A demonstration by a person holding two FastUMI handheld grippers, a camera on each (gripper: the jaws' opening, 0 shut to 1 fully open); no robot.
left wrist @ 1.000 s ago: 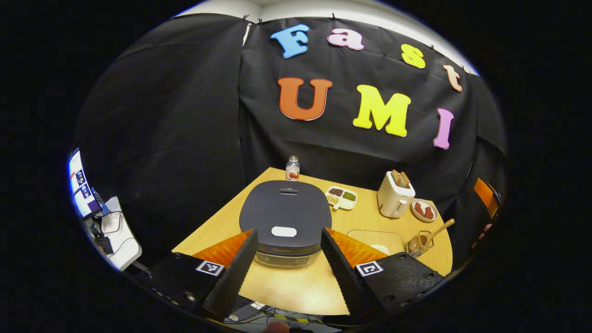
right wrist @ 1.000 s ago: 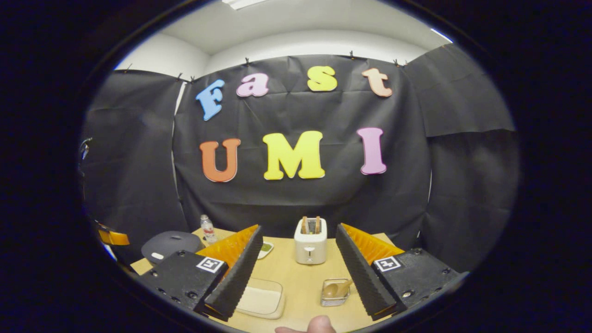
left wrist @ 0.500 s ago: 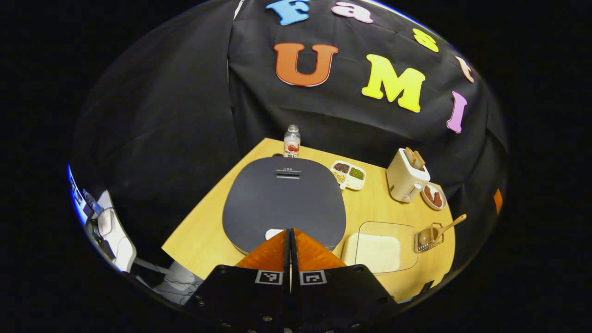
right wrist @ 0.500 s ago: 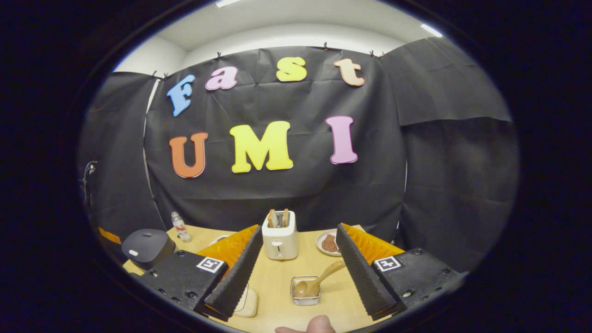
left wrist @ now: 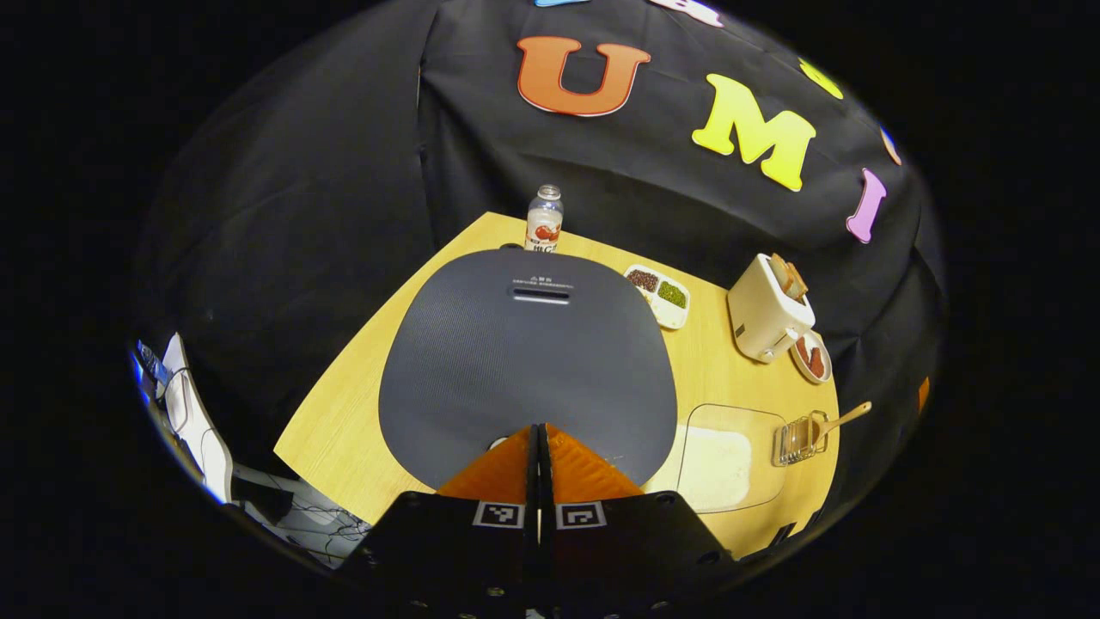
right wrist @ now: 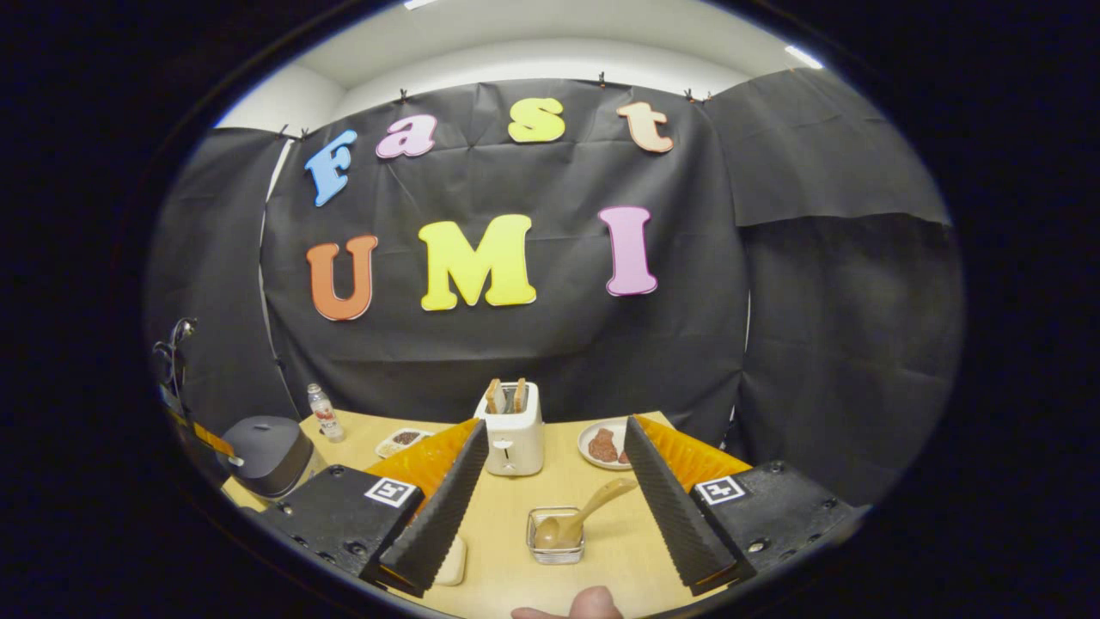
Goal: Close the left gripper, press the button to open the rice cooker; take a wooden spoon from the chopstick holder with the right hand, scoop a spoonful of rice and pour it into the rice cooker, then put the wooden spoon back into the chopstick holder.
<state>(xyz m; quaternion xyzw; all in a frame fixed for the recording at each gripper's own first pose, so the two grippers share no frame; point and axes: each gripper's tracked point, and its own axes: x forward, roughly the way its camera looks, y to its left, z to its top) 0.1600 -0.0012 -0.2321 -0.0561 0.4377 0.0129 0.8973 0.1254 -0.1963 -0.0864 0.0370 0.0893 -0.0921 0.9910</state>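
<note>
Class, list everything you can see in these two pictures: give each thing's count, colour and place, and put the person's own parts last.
Table: one, light wood, under everything.
Rice cooker: one, dark grey, lid down, near left.
Bottle: one, clear, behind the cooker.
Divided dish: one, white, right of the cooker's back.
Toaster: one, white, far centre.
Plate: one, white, right of the toaster.
Clear tub: one, holds white rice.
Chopstick holder: one, wire.
Wooden spoon: one, in the holder.
Left gripper: fingers shut, at the cooker's front.
Right gripper: fingers open.
Thumb: bottom edge.

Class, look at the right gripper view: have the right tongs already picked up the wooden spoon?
No. The right tongs stand open, and the wooden spoon sits untouched in its holder.
</note>
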